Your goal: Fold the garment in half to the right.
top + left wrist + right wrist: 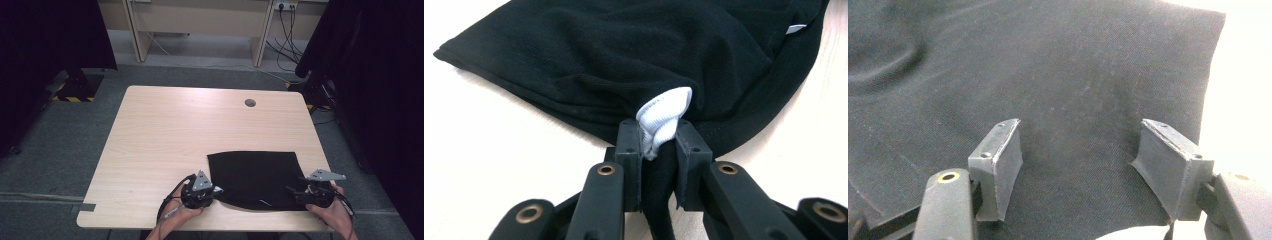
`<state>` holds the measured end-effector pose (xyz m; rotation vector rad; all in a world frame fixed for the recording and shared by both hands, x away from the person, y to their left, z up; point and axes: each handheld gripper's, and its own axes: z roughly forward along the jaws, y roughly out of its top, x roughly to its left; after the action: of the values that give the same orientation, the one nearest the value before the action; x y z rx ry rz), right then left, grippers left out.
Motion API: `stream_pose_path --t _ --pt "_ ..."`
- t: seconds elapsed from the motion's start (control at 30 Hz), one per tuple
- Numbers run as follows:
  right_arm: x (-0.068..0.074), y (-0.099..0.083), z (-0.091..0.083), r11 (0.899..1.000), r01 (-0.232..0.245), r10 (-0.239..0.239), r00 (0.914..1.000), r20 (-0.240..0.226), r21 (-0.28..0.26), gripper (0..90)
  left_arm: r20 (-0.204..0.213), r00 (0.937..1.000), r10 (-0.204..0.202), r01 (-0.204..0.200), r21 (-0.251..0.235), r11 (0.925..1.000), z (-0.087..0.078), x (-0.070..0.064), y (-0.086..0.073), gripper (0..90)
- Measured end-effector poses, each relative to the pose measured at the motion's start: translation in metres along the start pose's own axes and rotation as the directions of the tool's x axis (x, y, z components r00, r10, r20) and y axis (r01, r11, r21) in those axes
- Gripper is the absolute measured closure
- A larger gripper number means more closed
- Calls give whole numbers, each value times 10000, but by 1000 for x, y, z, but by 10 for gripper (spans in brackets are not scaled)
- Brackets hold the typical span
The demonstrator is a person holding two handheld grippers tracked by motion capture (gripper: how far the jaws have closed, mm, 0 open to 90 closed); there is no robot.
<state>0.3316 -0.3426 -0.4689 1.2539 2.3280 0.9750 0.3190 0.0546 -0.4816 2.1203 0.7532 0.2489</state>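
Note:
A folded black garment (pixel 255 177) lies on the near right part of the light wooden table (pixel 165 130). My left gripper (pixel 212 191) sits at its near left corner, shut on the black cloth (pixel 624 65) together with a white label (pixel 663 117) pinched between the jaws. My right gripper (pixel 296 192) hovers at the garment's near right corner, open, with its jaws spread over the flat black fabric (pixel 1063 75) and nothing between them.
A small round grommet hole (pixel 250 103) is in the table near its far edge. Dark curtains stand to the left and right. A desk frame and cables (pixel 287 30) are on the floor beyond the table.

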Motion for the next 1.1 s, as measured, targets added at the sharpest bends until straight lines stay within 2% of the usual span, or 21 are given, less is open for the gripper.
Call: stream_pose_path --t 0.13,0.43,0.63,0.73,0.8,0.87,0.9,1.1 --pt "5 7 0 9999 -19 19 10000 12 -126 329 -73 10000 12 -12 -8 10000 0 -1 0 754" --pt "29 50 18 9966 390 -458 9945 -940 -728 310 -63 10000 -73 73 -5 10000 0 -1 0 754" --pt "41 75 36 9947 650 -747 9891 -1270 -793 313 -75 9999 -82 82 -7 10000 0 -1 0 752" --pt "46 88 45 9940 636 -760 9865 -1450 -884 314 -84 9999 -72 72 -11 10000 0 -1 0 751" --pt "50 96 51 9928 849 -973 9831 -1553 -846 313 -101 9999 -63 63 -20 10000 0 -1 0 749" --pt "55 104 58 9865 1400 -1520 9759 -1564 -853 306 -61 9999 -108 108 -22 9999 0 0 0 748" --pt "58 108 61 9850 1504 -1626 9732 -1626 -847 301 -58 9999 -102 102 -19 9999 0 -1 0 748" --pt "71 131 83 9823 1685 -1817 9636 -1961 -819 302 -68 9999 -86 86 -6 10000 0 -1 0 748"
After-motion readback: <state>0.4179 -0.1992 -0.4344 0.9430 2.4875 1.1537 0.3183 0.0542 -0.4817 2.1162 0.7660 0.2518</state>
